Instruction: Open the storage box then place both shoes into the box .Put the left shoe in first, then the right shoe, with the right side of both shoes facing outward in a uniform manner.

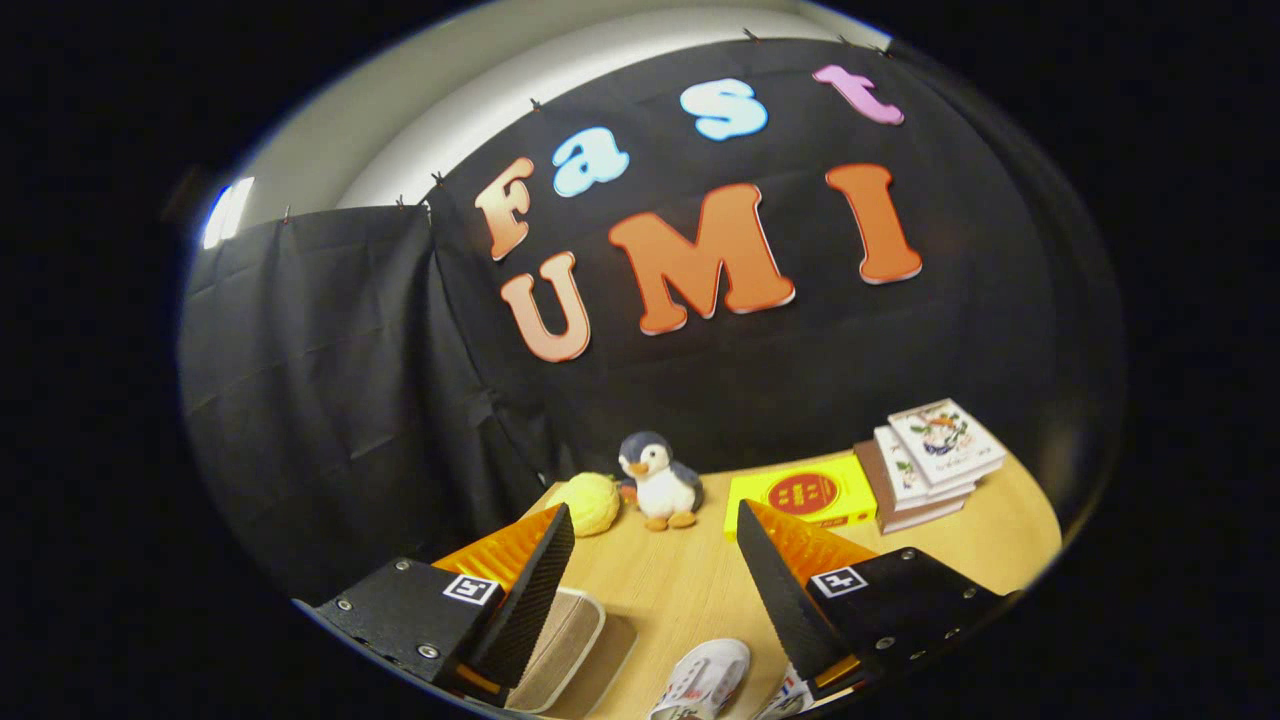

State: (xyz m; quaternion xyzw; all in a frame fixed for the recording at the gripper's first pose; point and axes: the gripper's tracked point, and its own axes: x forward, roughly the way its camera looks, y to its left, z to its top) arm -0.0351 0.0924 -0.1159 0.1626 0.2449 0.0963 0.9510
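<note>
Well, my gripper (655,560) hangs with fingers apart over the pale wooden table (690,590), the small white patterned canvas shoe (705,680) just below between them, looking light and soft, probably best pinched at its stiffer heel collar.

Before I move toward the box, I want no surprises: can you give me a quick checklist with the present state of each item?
1. Gripper empty, jaws spread wide with nothing between them: ok.
2. Storage box found, low beside one finger: ok.
3. Box already open: cannot tell, only a part of it is seen.
4. Shoes found: one white shoe lies between the fingers near their base, a second shoe peeks out beside the other finger: ok.
5. Which shoe is the left one: cannot tell.
6. Penguin toy, yellow box and books stand well beyond the fingers: ok.
</note>
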